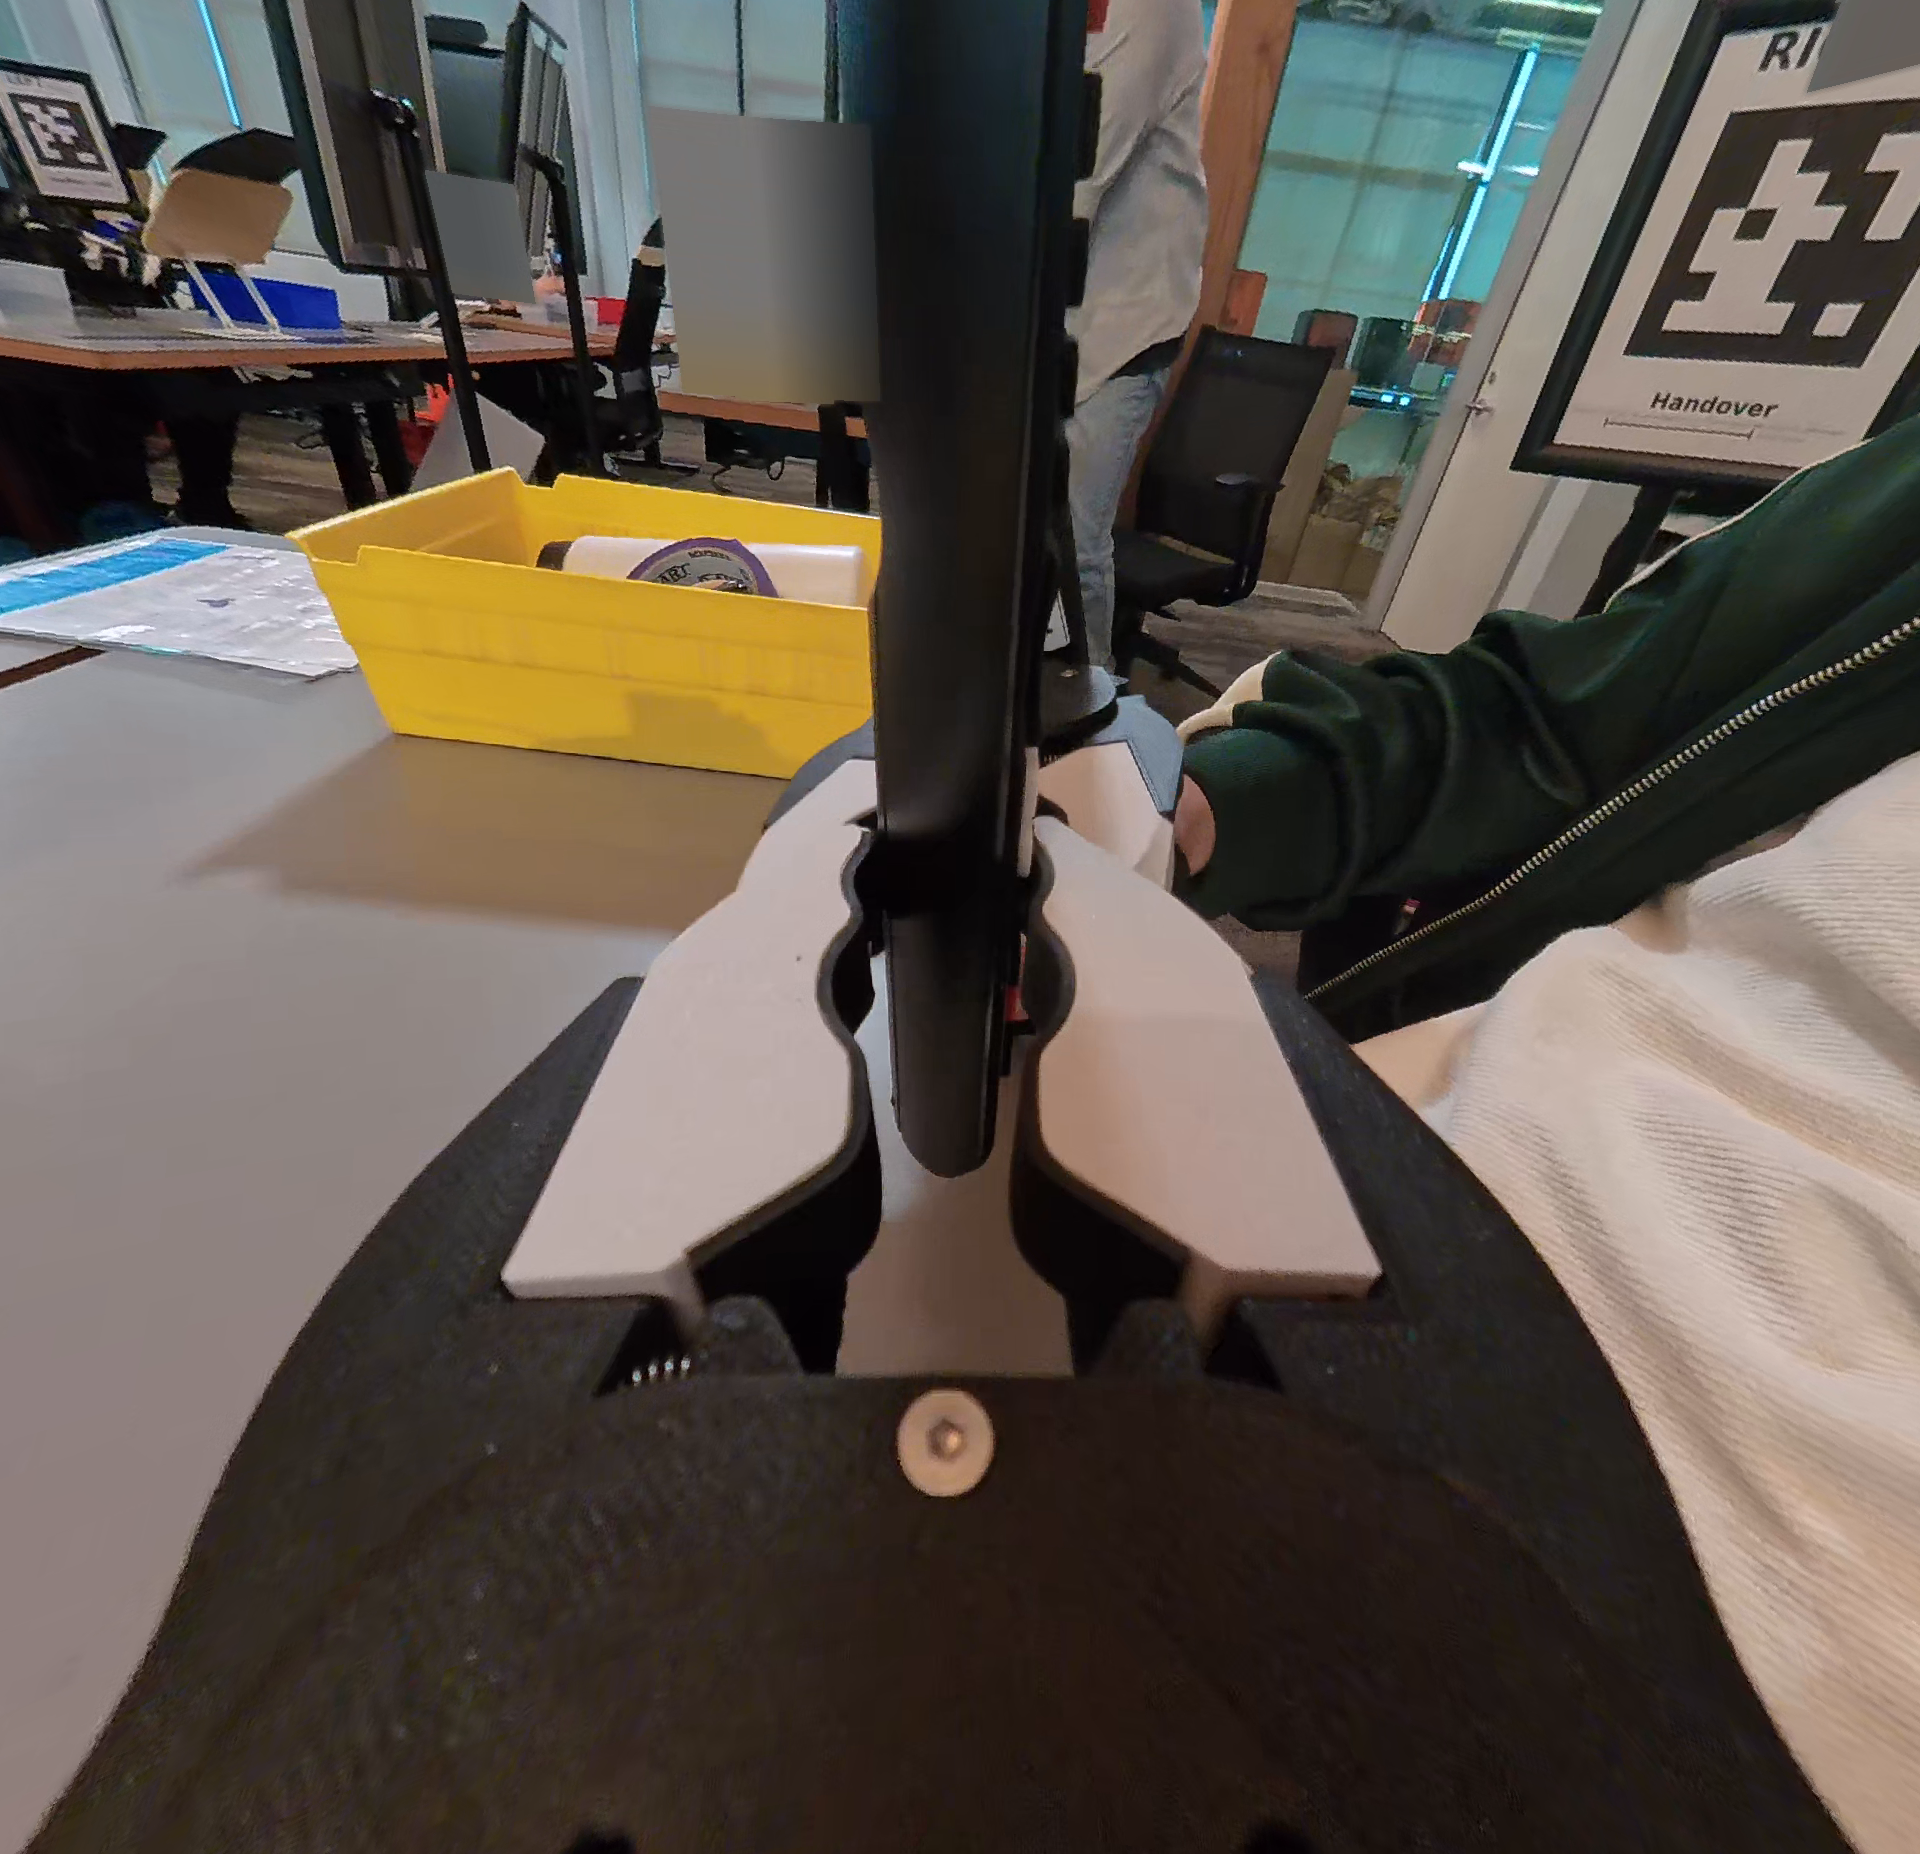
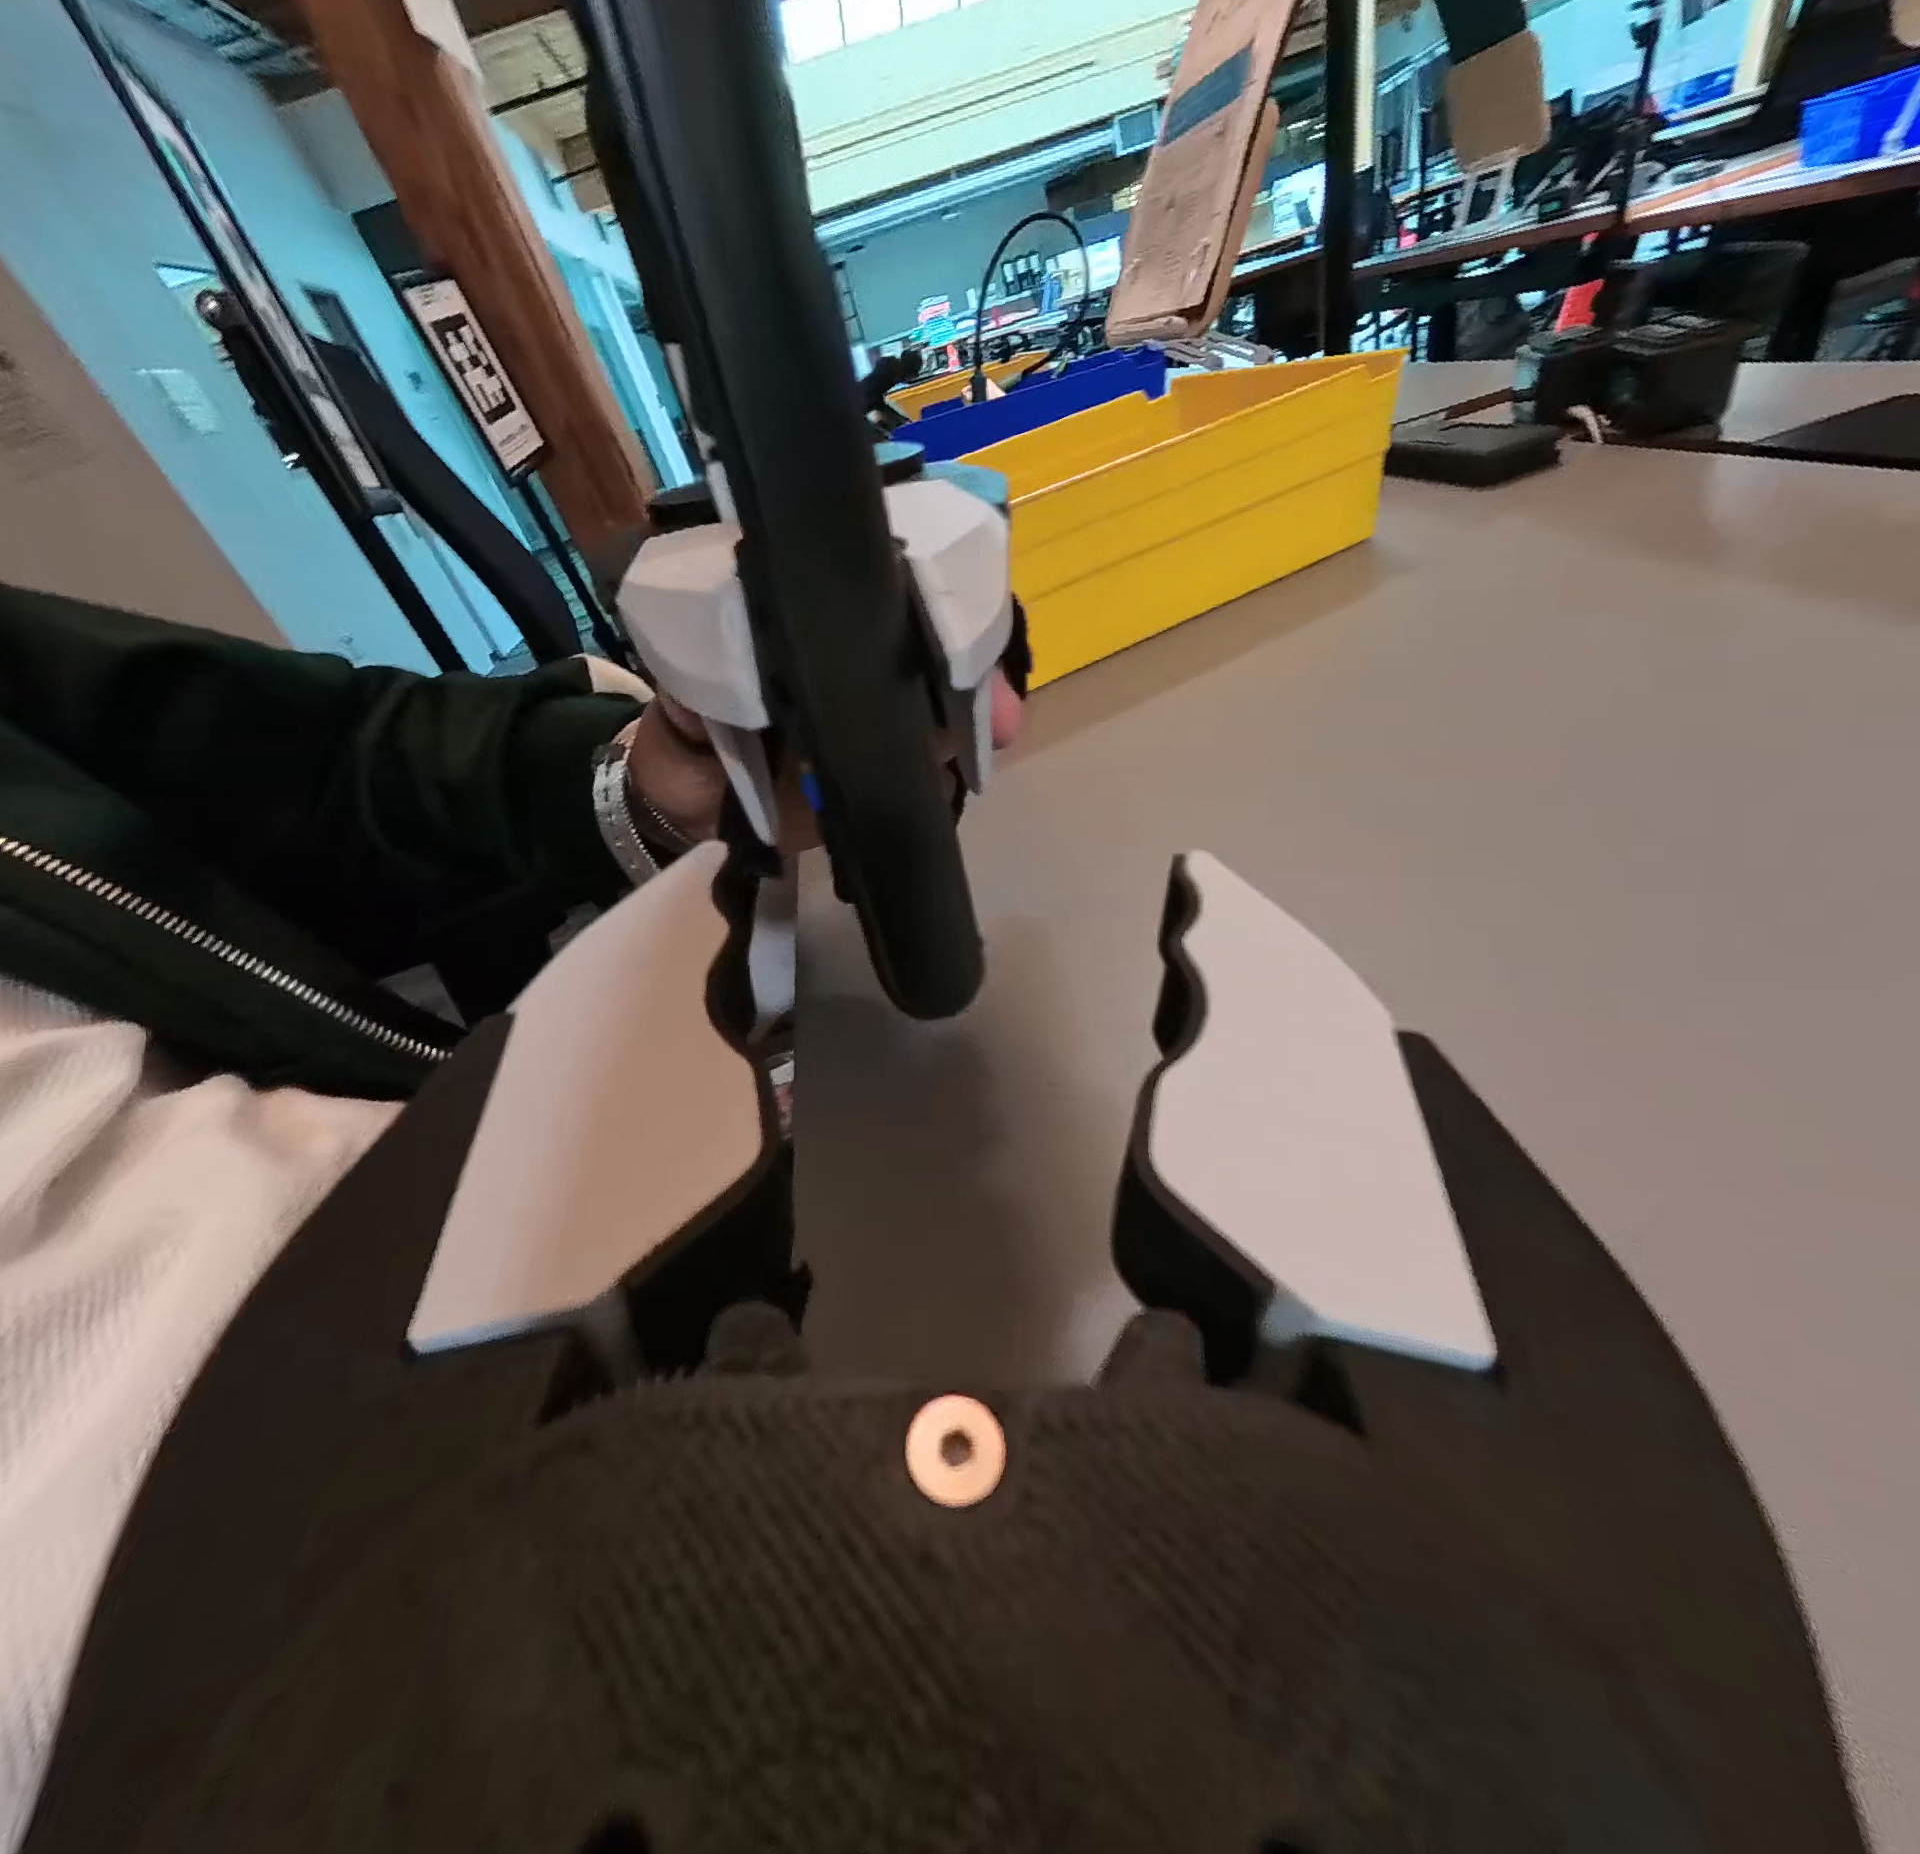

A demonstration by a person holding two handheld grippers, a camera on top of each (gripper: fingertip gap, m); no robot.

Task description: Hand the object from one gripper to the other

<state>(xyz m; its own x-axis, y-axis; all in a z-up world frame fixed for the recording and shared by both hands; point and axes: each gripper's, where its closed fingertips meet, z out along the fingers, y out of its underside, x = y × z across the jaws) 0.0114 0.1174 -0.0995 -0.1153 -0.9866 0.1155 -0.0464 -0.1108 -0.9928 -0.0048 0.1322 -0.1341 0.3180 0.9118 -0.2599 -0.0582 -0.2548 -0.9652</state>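
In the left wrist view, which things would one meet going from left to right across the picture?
Printed sheet → yellow bin → black object held upright by the left gripper → dark green sleeve → framed marker sign.

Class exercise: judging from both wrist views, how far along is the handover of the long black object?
Done: the left tongs are shut on the black object, holding it upright. In hand: the right tongs stand open with the object not gripped between them. Left: which way it passes cannot be told.

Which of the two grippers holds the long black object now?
The left gripper: its jaws are shut on the long black object. The right gripper stands open.
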